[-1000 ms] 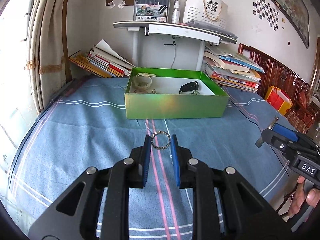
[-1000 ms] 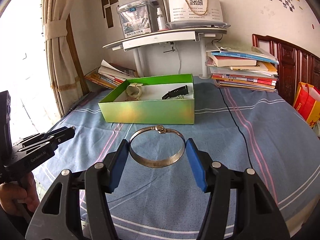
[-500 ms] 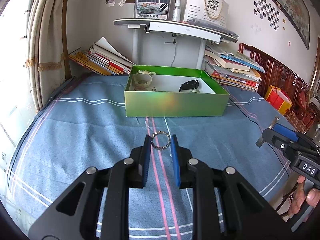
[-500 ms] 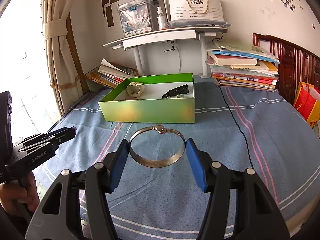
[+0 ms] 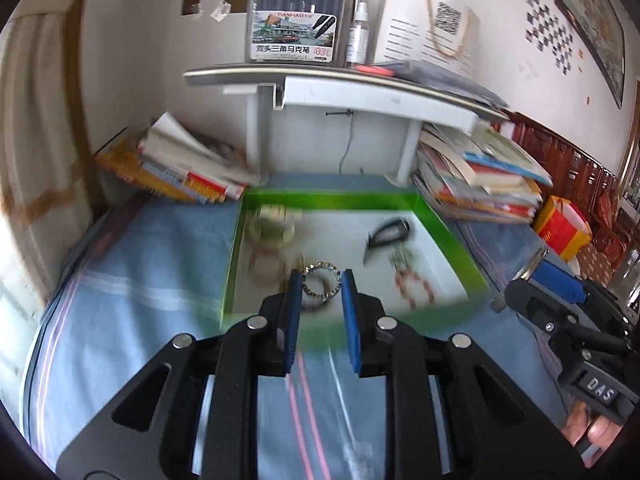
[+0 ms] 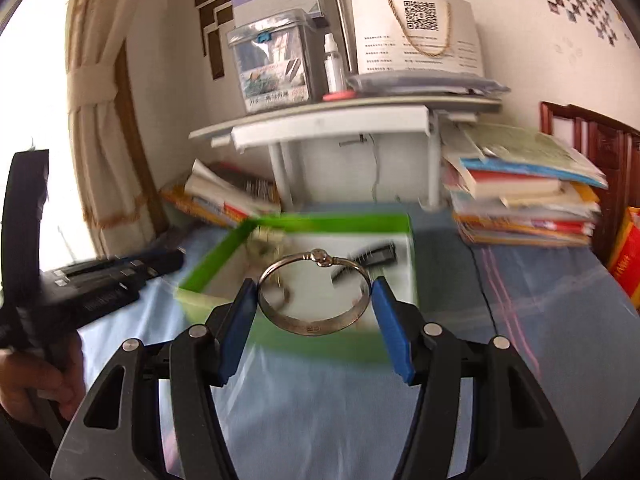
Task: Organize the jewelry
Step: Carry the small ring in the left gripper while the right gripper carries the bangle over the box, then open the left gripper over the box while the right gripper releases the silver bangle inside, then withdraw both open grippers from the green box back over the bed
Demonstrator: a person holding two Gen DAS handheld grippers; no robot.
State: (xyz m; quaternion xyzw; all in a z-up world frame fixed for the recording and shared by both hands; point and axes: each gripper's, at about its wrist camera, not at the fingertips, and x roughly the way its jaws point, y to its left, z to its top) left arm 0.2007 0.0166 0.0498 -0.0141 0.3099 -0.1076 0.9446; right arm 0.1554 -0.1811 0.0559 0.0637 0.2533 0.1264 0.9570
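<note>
Left gripper (image 5: 320, 292) pinches a beaded ring (image 5: 320, 287), right gripper (image 6: 313, 307) a silver bangle (image 6: 314, 294); both seemingly over the green box (image 5: 460, 254), ahead and below.

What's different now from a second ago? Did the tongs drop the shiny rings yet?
Not yet. Both tongs have moved forward to the green box, which looks much nearer and blurred now. The left tongs still pinch the small sparkly ring, now over the box's white inside. The right tongs still grip the big silver bangle above the box's front wall. Nothing was dropped or picked up, and the jewelry already inside looks unchanged.
</note>
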